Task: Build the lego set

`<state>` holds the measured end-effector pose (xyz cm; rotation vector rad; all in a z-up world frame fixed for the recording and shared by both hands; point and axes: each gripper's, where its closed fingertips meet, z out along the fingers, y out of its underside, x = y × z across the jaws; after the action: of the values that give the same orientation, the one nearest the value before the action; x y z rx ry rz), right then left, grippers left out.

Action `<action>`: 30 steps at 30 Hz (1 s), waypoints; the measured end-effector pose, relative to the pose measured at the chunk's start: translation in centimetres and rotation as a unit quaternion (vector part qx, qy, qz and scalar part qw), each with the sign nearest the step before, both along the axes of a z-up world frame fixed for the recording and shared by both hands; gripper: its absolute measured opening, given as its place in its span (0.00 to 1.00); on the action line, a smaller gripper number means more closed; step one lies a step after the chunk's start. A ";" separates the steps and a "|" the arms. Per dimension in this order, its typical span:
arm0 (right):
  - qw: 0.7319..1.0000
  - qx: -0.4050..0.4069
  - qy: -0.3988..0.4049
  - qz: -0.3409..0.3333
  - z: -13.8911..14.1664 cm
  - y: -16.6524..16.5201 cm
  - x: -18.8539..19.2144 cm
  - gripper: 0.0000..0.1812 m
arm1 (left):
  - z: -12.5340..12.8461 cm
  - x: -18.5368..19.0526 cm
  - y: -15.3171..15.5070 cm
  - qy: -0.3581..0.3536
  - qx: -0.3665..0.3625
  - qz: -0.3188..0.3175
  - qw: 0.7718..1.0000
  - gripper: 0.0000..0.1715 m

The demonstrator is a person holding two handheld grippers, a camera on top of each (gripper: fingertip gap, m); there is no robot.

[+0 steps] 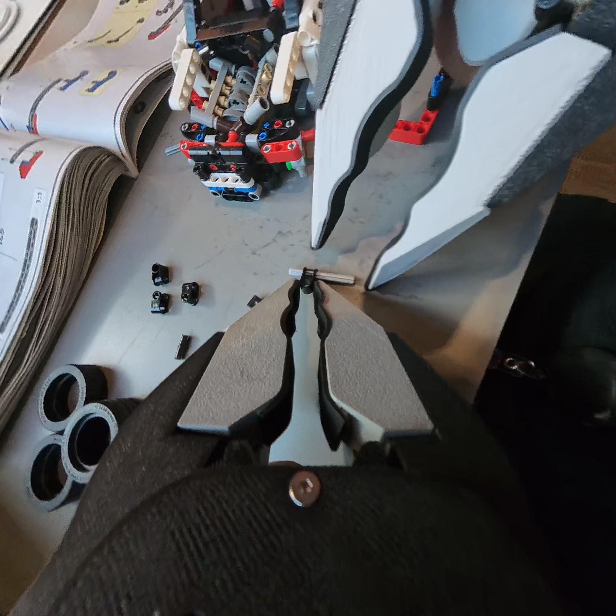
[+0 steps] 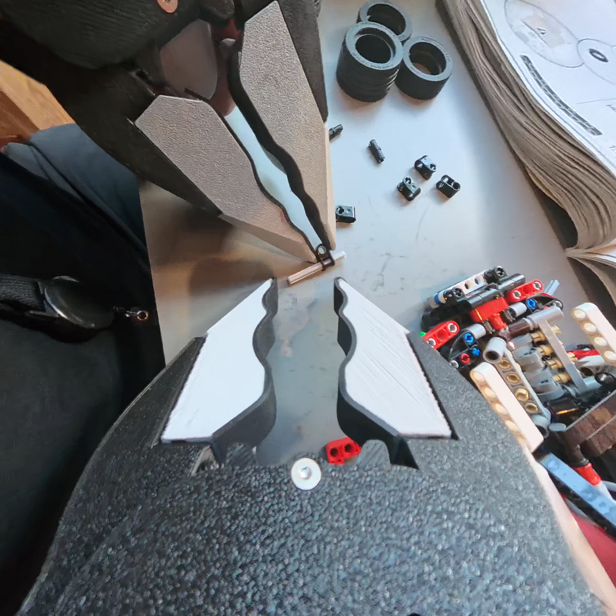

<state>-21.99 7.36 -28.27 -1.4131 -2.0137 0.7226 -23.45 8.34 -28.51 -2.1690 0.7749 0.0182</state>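
Using your half-built model [image 1: 233, 110] as the anchor, seen from the left wrist view: the open instruction book [image 1: 60, 140] lies right beside it on the left, pages fanned toward you. In front of the model, nearer you, sits a little cluster of small connectors [image 1: 173, 288], and nearer still, past a loose pin [image 1: 182, 346], the stack of tyres [image 1: 71, 430] sits by the book's near edge. To the model's right, just behind the right gripper [image 1: 340, 263], lies an L-shaped beam [image 1: 415, 128]. Front-right of the model, the axle [image 1: 328, 276] lies on the table [image 1: 206, 233], threaded through a small connector that your left gripper [image 1: 306, 286] pinches, with the right gripper's tips either side of the axle's far end.
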 end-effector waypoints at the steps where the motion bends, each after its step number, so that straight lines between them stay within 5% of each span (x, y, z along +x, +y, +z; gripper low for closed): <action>1: 1.000 -0.007 0.002 -0.005 0.1 -0.1 0.0 0.19 | 0.0 -0.2 0.0 -0.003 -0.002 0.013 1.000 0.04; 9: 0.999 -0.003 0.013 -0.044 0.5 0.3 -0.2 0.16 | -0.1 -0.3 -0.5 -0.057 -0.033 0.077 0.995 0.04; 18: 0.997 -0.003 0.019 -0.075 1.0 0.8 0.3 0.09 | -0.1 0.4 -1.7 -0.136 -0.071 0.098 0.983 0.29; 26: 0.997 -0.029 0.022 -0.070 0.6 -0.4 -1.4 0.10 | 0.2 1.0 -2.3 -0.169 -0.080 0.098 0.977 0.30; 30: 0.997 -0.015 0.007 -0.069 -0.1 0.1 -1.1 0.02 | 0.7 0.3 -2.8 -0.159 -0.072 0.091 0.980 0.31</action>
<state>-23.06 7.45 -28.34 -1.5433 -1.8797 0.7021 -23.11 5.52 -27.85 -2.2967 0.4052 -0.2936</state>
